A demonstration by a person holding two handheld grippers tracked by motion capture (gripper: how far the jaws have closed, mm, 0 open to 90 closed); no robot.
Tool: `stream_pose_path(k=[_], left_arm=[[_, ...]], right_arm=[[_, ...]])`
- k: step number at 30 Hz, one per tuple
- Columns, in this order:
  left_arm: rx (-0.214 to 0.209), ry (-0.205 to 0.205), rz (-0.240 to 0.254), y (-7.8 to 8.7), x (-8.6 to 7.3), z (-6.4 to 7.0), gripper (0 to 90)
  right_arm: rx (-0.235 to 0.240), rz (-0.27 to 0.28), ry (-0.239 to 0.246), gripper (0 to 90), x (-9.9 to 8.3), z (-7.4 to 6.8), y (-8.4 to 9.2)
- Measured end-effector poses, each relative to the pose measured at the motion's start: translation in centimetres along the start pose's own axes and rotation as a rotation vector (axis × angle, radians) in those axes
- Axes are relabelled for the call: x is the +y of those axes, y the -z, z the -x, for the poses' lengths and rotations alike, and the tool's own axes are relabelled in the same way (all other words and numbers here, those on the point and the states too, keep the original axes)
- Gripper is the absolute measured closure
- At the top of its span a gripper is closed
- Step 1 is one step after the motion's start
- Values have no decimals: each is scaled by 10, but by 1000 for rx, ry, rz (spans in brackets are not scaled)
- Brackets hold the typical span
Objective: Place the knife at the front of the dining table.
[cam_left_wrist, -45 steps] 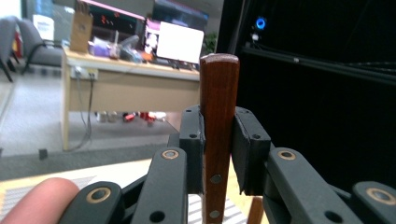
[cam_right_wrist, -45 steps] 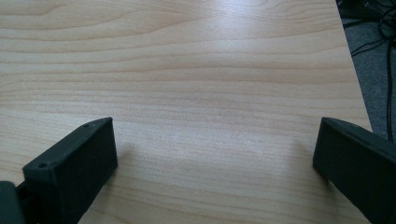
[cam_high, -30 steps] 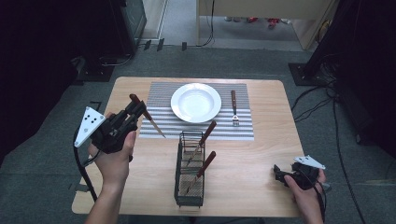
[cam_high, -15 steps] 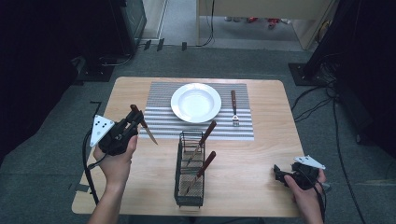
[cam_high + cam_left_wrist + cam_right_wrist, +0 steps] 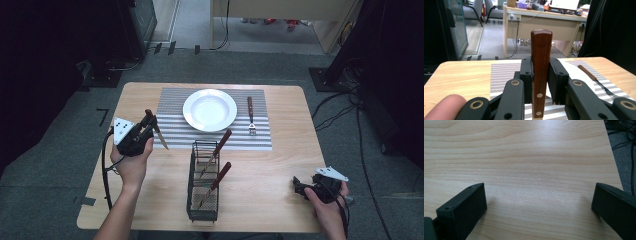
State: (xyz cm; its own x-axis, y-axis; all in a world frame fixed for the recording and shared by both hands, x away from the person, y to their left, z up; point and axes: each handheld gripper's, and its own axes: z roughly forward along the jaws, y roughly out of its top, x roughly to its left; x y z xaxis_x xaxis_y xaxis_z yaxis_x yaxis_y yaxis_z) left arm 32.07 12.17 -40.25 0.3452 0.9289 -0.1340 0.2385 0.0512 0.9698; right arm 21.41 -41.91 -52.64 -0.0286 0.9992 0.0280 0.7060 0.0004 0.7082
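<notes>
My left gripper [image 5: 149, 125] hovers over the table's left side, by the left edge of the striped placemat [image 5: 172, 107]. It is shut on a knife [image 5: 159, 136] with a wooden handle. In the left gripper view the handle [image 5: 540, 62] stands upright, pinched between the two pads of the left gripper [image 5: 540, 75]. A white plate [image 5: 210, 110] sits on the mat, with a fork [image 5: 251, 116] to its right. My right gripper [image 5: 297, 184] rests low at the table's front right, open, and the right gripper view has the right gripper [image 5: 539, 202] over bare wood.
A black wire caddy [image 5: 204, 200] stands at the table's front centre, with two wooden-handled utensils [image 5: 220, 145] leaning in it. The left gripper view takes in the fork [image 5: 592, 77] and placemat [image 5: 504, 73]. A cable trails off the table's left edge. Beyond the table are a desk and chairs.
The left hand has sunk toward the table with the knife in its grip, and the knife now sits lower beside the mat. The right hand has kept still.
</notes>
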Motion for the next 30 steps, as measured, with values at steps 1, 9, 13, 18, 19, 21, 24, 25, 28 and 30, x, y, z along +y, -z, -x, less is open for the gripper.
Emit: stream_pose_path(k=[1, 9, 13, 18, 19, 21, 24, 25, 28, 30], left_arm=[[7, -3, 0, -2, -1, -1, 763], [31, -8, -17, -19, -4, -6, 762], [37, -13, -30, -27, -3, -6, 762], [42, -24, -60, -38, -1, -6, 762], [41, -25, -64, -39, 0, -6, 762], [41, -25, -70, -43, 1, -6, 762], [43, -24, -79, -53, 3, -7, 762], [44, -21, -81, -55, 3, -7, 762], [44, -11, -89, -67, 4, -9, 763], [38, 0, -105, -78, 6, -11, 763]], right_arm=[[0, 0, 0, 0, 0, 0, 0], [0, 0, -1, 0, 0, 0, 0], [0, 0, -1, 0, 0, 0, 0], [0, 0, -1, 0, 0, 0, 0], [0, 0, -2, 0, 0, 0, 0], [0, 0, -2, 0, 0, 0, 0], [1, -1, -2, 0, 0, 0, 0], [1, 1, -1, 0, 0, 0, 0], [5, 2, 4, 0, 0, 0, 0], [5, 2, 4, 0, 0, 0, 0]])
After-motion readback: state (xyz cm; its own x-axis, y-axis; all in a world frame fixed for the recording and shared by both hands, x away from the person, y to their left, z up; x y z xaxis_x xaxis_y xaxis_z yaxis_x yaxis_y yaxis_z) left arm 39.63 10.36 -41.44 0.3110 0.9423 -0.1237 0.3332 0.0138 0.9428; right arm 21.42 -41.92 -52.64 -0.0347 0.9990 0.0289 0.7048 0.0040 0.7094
